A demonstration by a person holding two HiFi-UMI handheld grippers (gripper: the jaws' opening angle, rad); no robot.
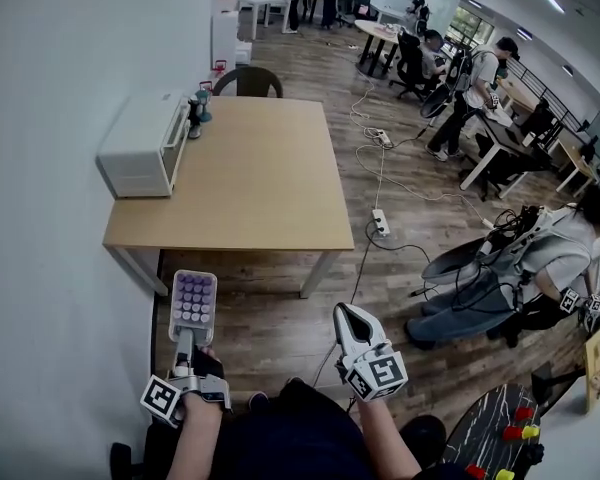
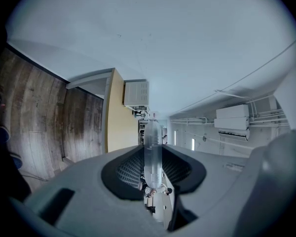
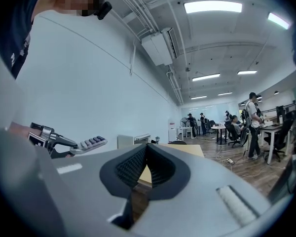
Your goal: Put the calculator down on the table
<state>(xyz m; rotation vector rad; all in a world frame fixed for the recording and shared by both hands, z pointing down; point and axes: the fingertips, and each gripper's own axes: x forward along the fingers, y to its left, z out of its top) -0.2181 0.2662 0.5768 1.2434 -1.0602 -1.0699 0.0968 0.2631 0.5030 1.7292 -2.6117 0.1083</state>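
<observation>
Left tool (image 1: 187, 336) with white, purple-keyed calculator (image 1: 193, 298)

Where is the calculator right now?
The calculator is low on the left of the head view, clamped in the left gripper, over the wooden floor just short of the table.

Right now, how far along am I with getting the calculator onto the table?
Done: the white calculator with purple keys is clamped in the left hand-held gripper. In hand: it hangs above the wood floor, short of the light wooden table. Left: reach the tabletop, set it down, release. The right hand-held gripper is shut, empty.
</observation>
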